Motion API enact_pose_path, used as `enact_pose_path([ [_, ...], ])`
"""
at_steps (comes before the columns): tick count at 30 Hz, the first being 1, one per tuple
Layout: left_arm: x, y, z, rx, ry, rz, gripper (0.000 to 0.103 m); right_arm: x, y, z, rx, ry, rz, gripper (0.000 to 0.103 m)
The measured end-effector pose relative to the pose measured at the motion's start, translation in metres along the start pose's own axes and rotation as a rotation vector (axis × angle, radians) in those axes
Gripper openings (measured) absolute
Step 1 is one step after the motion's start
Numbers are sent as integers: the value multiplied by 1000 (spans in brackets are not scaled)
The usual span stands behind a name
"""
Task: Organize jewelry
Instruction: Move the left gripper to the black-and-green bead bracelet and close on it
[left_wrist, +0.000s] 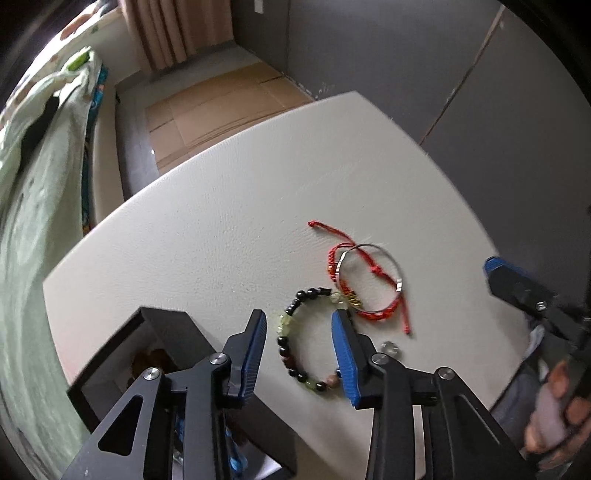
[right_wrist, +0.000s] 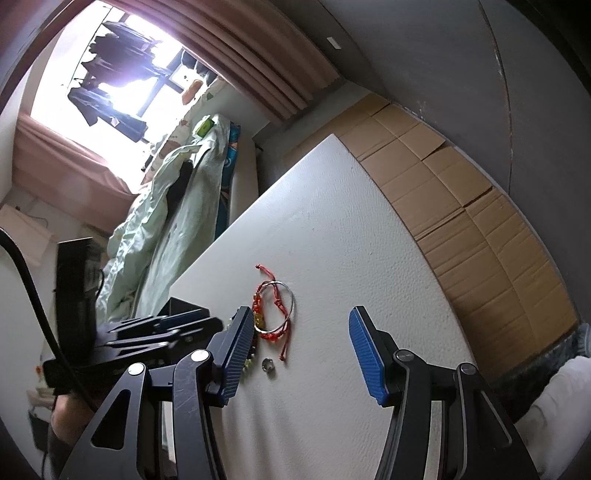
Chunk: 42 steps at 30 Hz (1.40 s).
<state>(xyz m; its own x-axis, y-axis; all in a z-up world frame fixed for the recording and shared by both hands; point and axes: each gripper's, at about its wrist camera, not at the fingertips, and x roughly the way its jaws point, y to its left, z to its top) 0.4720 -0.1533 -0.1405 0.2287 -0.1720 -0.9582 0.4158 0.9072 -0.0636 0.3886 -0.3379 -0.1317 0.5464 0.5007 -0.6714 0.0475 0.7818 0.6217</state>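
Note:
A beaded bracelet (left_wrist: 286, 345) of dark and pale green beads lies on the white table (left_wrist: 221, 229). My left gripper (left_wrist: 299, 332) is open above it, fingers either side of the ring of beads. A red cord bracelet (left_wrist: 384, 314) and a silver bangle (left_wrist: 391, 258) overlap just beyond; both show in the right wrist view, cord (right_wrist: 275, 336) and bangle (right_wrist: 291, 302). A small clear ring (left_wrist: 389, 348) lies to the right, also in the right wrist view (right_wrist: 267, 364). A black open box (left_wrist: 122, 354) sits at the left. My right gripper (right_wrist: 301, 332) is open and empty.
The table's far edge drops to flattened cardboard (left_wrist: 214, 107) on the floor. A bed with pale green bedding (left_wrist: 40, 177) lies left. Grey wall panels (left_wrist: 498, 122) stand behind. The right gripper (left_wrist: 517, 284) enters the left wrist view at the right edge.

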Motion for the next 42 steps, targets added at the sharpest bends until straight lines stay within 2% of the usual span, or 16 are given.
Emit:
enact_pose_path([
  [2,7,0,0,15,22,11,35,2,2,0,-8,4,-2,56],
  [4,9,-1,1,24,26,34,23,6,5,0,-20,12,-3,55],
  [10,15,-9,-1,73,50,97,8,25,12,2,-44,57,-7,55],
  [13,14,-9,-8,86,52,96,0,34,18,3,-71,76,-18,54],
  [22,-1,-3,-33,71,42,28,0,49,23,2,-101,114,-44,53],
  [25,-6,11,-41,17,51,-33,0,49,24,1,-107,113,-49,53],
  [29,-12,29,-40,-57,54,-64,1,48,26,0,-107,110,-49,53],
  [30,-13,34,-37,-70,52,-60,9,48,27,-1,-107,108,-48,53],
  [31,-15,34,-35,-82,42,-68,25,47,28,-1,-108,105,-45,53],
  [32,-18,33,-34,-86,30,-88,32,47,28,-1,-107,103,-44,53],
  [33,-19,30,-33,-87,23,-105,47,46,28,-1,-106,99,-42,53],
  [34,-20,27,-31,-86,17,-109,55,46,28,0,-106,98,-41,53],
  [36,-19,20,-26,-73,11,-66,55,46,27,0,-102,96,-39,53],
  [39,-10,11,-17,-71,22,-50,55,45,25,1,-93,93,-39,53],
  [41,-1,9,-12,-64,40,-33,48,43,21,1,-83,87,-37,53],
  [42,5,8,-8,-63,51,-25,37,40,18,2,-76,80,-36,53],
])
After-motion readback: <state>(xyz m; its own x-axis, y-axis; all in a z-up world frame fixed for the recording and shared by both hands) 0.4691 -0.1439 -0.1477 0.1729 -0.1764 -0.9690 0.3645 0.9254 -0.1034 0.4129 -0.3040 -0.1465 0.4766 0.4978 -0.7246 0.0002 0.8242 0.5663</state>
